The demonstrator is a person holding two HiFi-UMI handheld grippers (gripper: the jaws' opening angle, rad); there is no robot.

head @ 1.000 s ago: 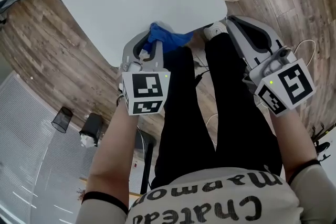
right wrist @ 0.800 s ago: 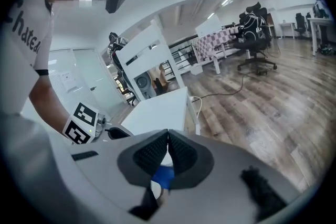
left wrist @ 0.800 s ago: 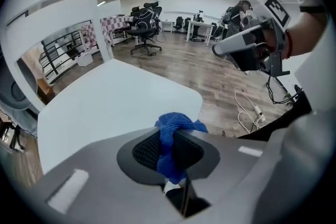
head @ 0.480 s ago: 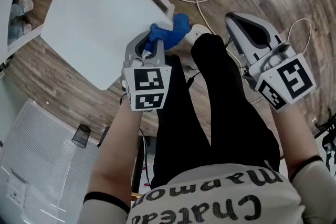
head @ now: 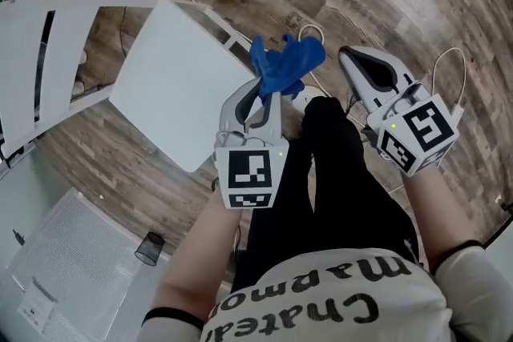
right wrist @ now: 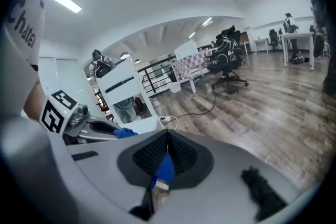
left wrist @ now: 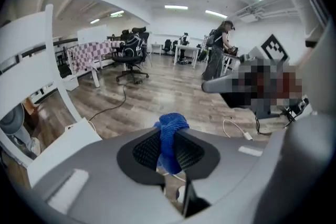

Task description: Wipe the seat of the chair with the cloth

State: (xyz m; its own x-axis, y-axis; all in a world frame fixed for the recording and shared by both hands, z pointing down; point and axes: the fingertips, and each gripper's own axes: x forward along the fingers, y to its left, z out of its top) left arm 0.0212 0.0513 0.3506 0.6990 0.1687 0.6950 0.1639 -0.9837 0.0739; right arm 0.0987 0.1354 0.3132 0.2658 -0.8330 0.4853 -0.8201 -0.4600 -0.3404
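Head view: since a second ago my left tongs (head: 262,88) have lifted the one blue cloth (head: 287,62) off the single white chair seat (head: 180,88), still pinching it. My right tongs (head: 349,57) are pressed together.

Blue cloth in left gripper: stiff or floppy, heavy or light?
Probably floppy: the cloth bunches and sags past the jaws of the left gripper. Likely light: one small pinch holds all of it clear of the chair seat.

Shirt (head: 337,302): print reads "Chate…" and "Marmo…", upside down in head view; nothing else legible.
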